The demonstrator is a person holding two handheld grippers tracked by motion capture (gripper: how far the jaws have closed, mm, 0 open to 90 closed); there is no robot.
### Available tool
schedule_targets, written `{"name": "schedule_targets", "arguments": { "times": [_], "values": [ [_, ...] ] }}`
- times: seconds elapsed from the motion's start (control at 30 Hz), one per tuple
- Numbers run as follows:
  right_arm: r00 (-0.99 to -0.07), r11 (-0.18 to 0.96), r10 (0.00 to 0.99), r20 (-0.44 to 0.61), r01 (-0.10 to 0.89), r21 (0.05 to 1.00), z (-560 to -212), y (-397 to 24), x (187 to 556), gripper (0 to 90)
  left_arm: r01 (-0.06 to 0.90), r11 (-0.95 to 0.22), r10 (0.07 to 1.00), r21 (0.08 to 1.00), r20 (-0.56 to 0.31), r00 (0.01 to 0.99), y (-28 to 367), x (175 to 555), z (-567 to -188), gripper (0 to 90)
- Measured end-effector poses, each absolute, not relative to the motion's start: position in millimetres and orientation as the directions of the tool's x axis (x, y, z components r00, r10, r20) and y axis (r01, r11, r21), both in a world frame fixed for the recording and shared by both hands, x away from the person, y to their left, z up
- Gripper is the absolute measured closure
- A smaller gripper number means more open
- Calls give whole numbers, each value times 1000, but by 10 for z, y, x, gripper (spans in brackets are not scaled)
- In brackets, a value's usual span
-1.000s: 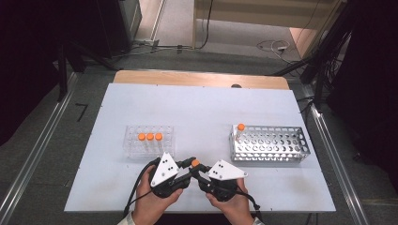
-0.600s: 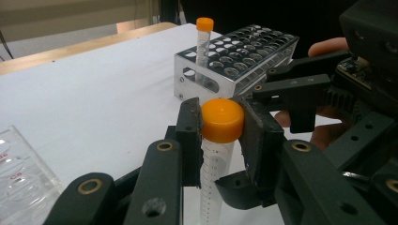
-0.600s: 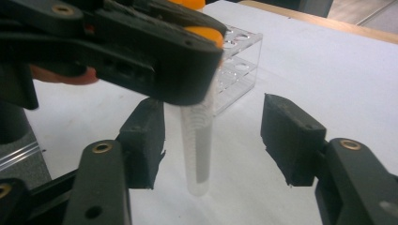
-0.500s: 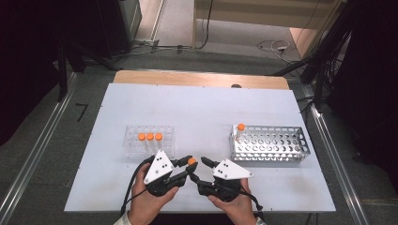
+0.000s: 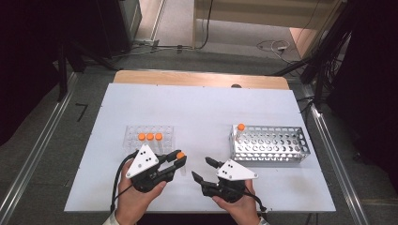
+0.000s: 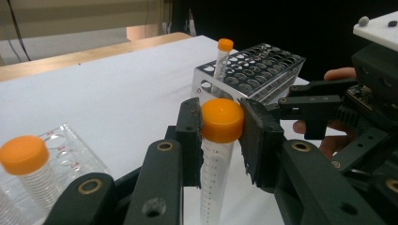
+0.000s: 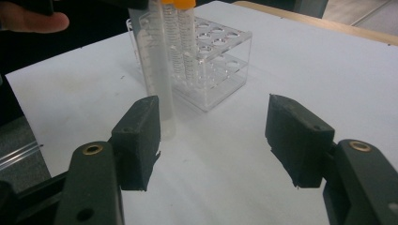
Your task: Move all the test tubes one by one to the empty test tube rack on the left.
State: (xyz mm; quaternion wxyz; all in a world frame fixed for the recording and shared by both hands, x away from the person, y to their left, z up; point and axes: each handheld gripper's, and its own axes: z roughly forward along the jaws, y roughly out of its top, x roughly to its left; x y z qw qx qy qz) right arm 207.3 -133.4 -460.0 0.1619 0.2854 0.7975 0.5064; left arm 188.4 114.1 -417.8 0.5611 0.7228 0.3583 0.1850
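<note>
My left gripper [image 5: 177, 161] is shut on the orange cap of a clear graduated tube [image 6: 220, 119], which hangs upright just above the white table [image 5: 202, 108]. In the left gripper view the pads [image 6: 190, 133] press on the cap from both sides. My right gripper [image 5: 202, 169] stands open a little to the right of it; its jaws have just been opening and nothing is between them. In the right gripper view the held tube [image 7: 157, 70] hangs beyond the left jaw of that gripper [image 7: 211, 136].
A clear plastic rack [image 5: 149, 137] with three orange-capped tubes stands just behind my left gripper. A perforated metal rack [image 5: 270, 143] at the right holds one orange-capped tube [image 5: 241, 127] in its near-left corner. A wooden strip [image 5: 197, 77] edges the table's far side.
The right gripper has let go of the tube and its jaws have spread wide. The left gripper has drawn away to the left and slightly up, with the tube in it.
</note>
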Motion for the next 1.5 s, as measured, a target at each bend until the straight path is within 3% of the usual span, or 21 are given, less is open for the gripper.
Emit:
{"name": "schedule_targets", "arguments": {
  "times": [1.5],
  "values": [
    [-777,323,629,36,303,897,-4615,-1384,2093,355,300,-50,780,953,-150,607,1562,1843,-4004,705]
  ]
}}
